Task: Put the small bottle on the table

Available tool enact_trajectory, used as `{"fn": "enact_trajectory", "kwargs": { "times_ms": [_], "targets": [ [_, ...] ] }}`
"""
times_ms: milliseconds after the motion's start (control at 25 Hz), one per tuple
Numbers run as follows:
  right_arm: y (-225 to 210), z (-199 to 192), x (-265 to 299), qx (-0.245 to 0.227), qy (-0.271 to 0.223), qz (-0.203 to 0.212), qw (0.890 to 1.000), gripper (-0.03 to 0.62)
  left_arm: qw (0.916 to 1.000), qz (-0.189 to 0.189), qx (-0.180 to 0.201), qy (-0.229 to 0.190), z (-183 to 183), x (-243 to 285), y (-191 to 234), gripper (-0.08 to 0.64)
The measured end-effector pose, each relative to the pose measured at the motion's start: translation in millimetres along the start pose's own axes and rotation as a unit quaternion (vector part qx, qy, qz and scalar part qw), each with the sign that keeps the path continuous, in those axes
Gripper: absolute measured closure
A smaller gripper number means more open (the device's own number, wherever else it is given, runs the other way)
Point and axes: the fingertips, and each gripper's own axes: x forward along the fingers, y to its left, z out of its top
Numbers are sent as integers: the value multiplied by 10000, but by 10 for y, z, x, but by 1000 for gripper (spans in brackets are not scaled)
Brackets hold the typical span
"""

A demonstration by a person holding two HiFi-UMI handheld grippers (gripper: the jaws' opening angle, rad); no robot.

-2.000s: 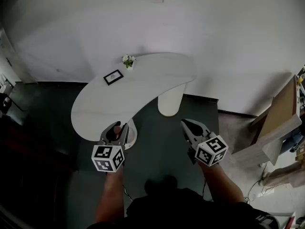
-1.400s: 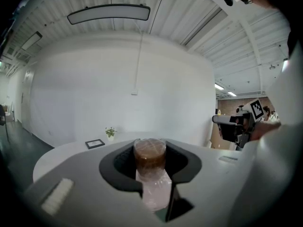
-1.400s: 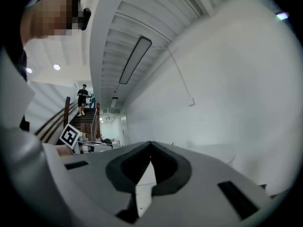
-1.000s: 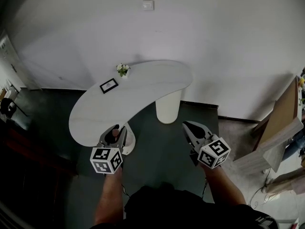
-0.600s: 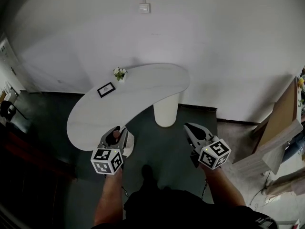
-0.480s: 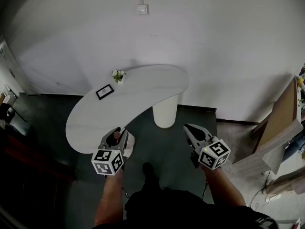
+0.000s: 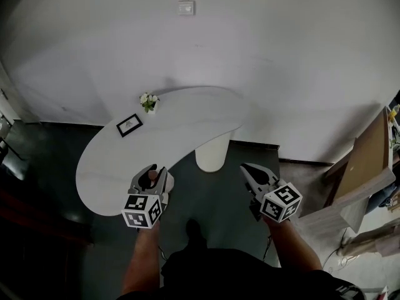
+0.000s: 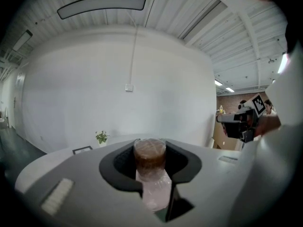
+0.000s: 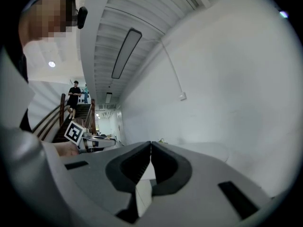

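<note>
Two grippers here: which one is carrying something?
The left gripper, at the head view's left: its jaws clamp the brown-topped small bottle. The right gripper has its jaws shut together with nothing between them.

I'm looking down on a white, bean-shaped table (image 7: 181,124) that is standing on a round white pedestal (image 7: 210,158) over the dark floor (image 7: 212,192). A small potted plant (image 7: 149,100) is sitting at its far edge, and a dark picture frame (image 7: 129,124) is sitting near it, not touching.
</note>
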Motion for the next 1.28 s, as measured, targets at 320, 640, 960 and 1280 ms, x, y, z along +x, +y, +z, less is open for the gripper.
{"fn": "enact_trajectory", "kwargs": {
  "times_ms": [320, 640, 960, 1280],
  "targets": [
    [-238, 205, 924, -183, 124, -37, 9997, 581, 9997, -221, -122, -11, 136, 675, 590, 434],
    [-650, 519, 1724, -337, -19, -436, 9985, 582, 9987, -499, 98, -101, 436, 1266, 1069, 434],
    [-628, 607, 2364, -236, -123, -251, 9993, 582, 9990, -417, 123, -145, 567, 1504, 1506, 434],
    [-605, 383, 2615, 57, 19, 39, 10000, 581, 9996, -284, -81, 43, 370, 1585, 1669, 434]
  ]
}}
